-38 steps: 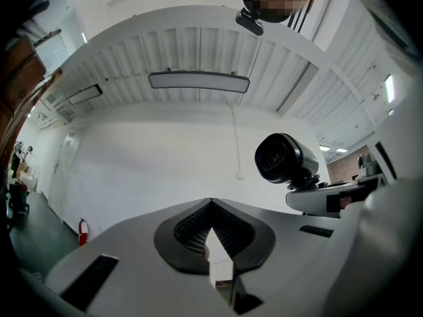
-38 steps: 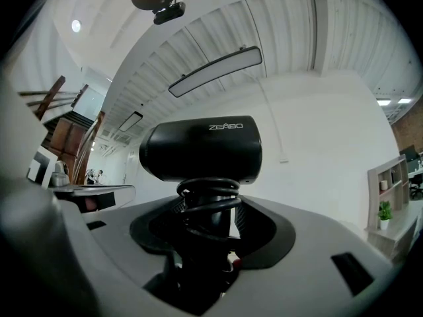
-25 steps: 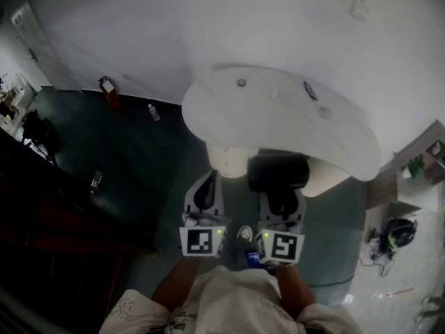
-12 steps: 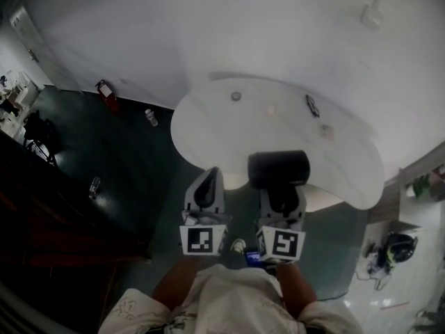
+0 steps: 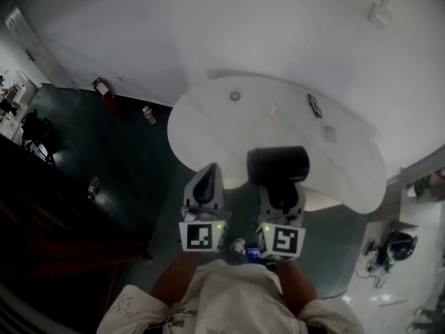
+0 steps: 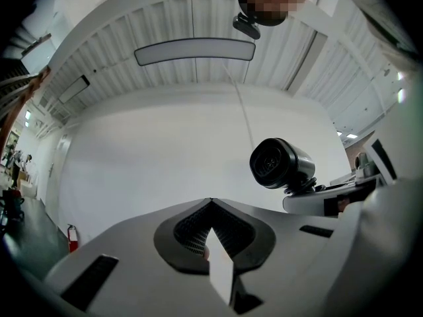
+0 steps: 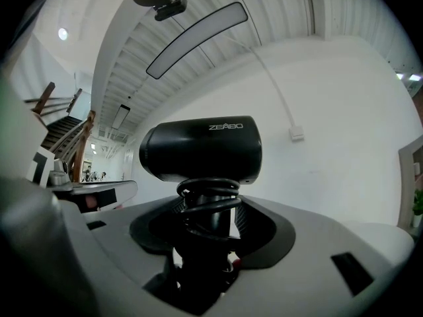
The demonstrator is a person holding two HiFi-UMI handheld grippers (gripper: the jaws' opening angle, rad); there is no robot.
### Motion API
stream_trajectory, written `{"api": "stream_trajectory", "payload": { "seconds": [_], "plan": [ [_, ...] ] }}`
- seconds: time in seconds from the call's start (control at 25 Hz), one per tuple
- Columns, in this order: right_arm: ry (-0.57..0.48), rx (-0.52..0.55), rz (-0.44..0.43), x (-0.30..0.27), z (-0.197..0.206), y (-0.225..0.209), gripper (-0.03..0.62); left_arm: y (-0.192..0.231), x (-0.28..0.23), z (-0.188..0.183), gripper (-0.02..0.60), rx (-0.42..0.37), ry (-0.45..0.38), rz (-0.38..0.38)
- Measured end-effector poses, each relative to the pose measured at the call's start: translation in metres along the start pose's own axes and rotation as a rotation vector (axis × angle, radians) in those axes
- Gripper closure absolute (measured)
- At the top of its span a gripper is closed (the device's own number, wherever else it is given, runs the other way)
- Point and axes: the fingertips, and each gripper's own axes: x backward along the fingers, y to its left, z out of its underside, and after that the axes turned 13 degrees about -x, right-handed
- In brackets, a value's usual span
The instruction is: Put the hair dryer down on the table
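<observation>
The right hand-held gripper point(image 5: 281, 190) is clamping the black hair dryer point(image 5: 278, 164) by its handle above the near edge of the worktop point(image 5: 222, 127). The left hand-held gripper point(image 5: 207, 181) is hanging closed and empty. The next move likely calls for lowering onto bare surface, then releasing.

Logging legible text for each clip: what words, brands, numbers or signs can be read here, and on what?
"ZEABO": on the side of the black hair dryer.
Marker cubes: black-and-white square patterns only, no words.
Small items on the table and the red fire extinguisher: too small to read.
</observation>
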Motion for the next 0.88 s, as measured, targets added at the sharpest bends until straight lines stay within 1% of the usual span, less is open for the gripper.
{"api": "stream_trajectory", "payload": {
  "seconds": [0.2,0.4,0.52,0.72,0.88],
  "plan": [
    [0.007,0.011,0.014,-0.015,0.002,0.007,0.359,0.009,-0.01,0.004,0.586,0.013,-0.008,0.014],
    [0.051,0.005,0.02,-0.032,0.015,0.013,0.359,0.022,-0.015,0.004,0.586,0.005,-0.027,0.007],
    [0.095,-0.001,0.019,-0.044,0.03,0.018,0.359,0.033,-0.015,0.006,0.586,0.015,-0.028,-0.006],
    [0.162,-0.015,0.026,-0.067,0.059,0.019,0.358,0.044,-0.013,0.014,0.586,0.013,-0.006,-0.023],
    [0.23,-0.03,0.024,-0.085,0.088,0.022,0.359,0.056,-0.01,0.019,0.586,0.024,0.003,-0.048]
  ]
}}
